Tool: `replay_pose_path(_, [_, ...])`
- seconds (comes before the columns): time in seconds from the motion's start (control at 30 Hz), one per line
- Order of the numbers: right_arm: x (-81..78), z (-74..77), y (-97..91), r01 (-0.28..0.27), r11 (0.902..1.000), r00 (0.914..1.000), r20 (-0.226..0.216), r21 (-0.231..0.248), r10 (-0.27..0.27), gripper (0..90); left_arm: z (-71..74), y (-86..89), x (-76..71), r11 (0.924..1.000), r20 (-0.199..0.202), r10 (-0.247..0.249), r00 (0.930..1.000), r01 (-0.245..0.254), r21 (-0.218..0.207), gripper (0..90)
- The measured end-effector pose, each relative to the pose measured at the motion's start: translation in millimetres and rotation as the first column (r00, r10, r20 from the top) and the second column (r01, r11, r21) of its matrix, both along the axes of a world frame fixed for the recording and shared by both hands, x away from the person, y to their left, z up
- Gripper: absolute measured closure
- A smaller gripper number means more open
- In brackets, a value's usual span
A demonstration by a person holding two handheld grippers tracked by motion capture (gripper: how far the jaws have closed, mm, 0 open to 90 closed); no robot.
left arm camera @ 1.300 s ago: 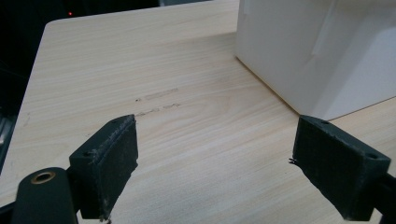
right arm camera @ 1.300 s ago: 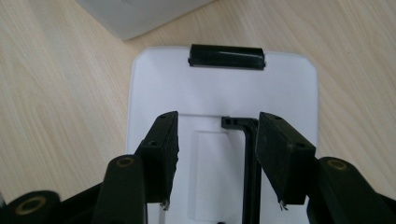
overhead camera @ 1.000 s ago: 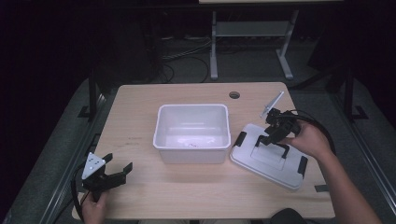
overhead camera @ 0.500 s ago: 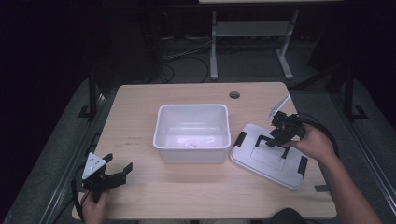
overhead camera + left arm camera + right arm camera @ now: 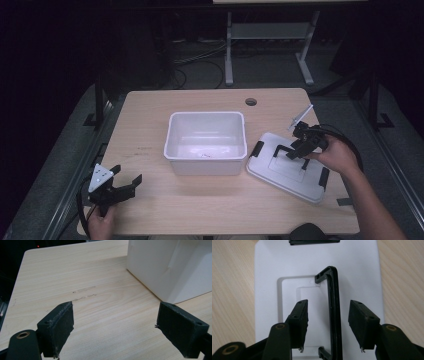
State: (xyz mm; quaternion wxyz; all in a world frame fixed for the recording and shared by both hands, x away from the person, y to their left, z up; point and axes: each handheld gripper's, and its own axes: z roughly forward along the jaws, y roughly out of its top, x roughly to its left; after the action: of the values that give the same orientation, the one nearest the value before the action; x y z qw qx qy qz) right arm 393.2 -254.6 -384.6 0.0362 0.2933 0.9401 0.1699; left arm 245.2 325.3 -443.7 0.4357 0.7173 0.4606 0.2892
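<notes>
- The lid [image 5: 287,167] lies flat on the table [image 5: 150,115], right of the white bin [image 5: 206,142]
- Its black handle [image 5: 333,312] is straddled, not yet pinched, by the right gripper [image 5: 329,325]
- The bar should be centred before the pads are pressed shut
- The left gripper [image 5: 115,327] is held released and empty

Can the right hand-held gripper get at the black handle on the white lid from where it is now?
Probably yes. The right hand-held gripper is open with the black handle standing between its jaws, pads not touching it. Nothing on the white lid blocks them from closing.
</notes>
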Motion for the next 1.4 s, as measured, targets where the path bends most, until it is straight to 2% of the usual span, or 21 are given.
replay_pose_path(0.43, [2.2, -10.0, -7.4, 0.013, 0.9997, 0.9998, -0.016, 0.022, -0.013, 56.0, 0.0, 0.6, -0.6, 1.0000, 0.002, 0.004, 1.0000, -0.004, -0.001, 13.4])
replay_pose_path(1.1, [4.6, -17.2, -15.8, 0.018, 0.9958, 0.9993, -0.034, 0.090, -0.015, 71.6, -0.2, 0.9, -0.8, 1.0000, 0.000, 0.005, 1.0000, -0.005, 0.002, 13.4])
replay_pose_path(1.4, [5.1, -18.4, -16.9, 0.013, 0.9946, 0.9992, -0.038, 0.103, -0.009, 75.0, -0.3, 0.6, -0.9, 1.0000, 0.001, 0.005, 1.0000, -0.005, 0.003, 13.4])
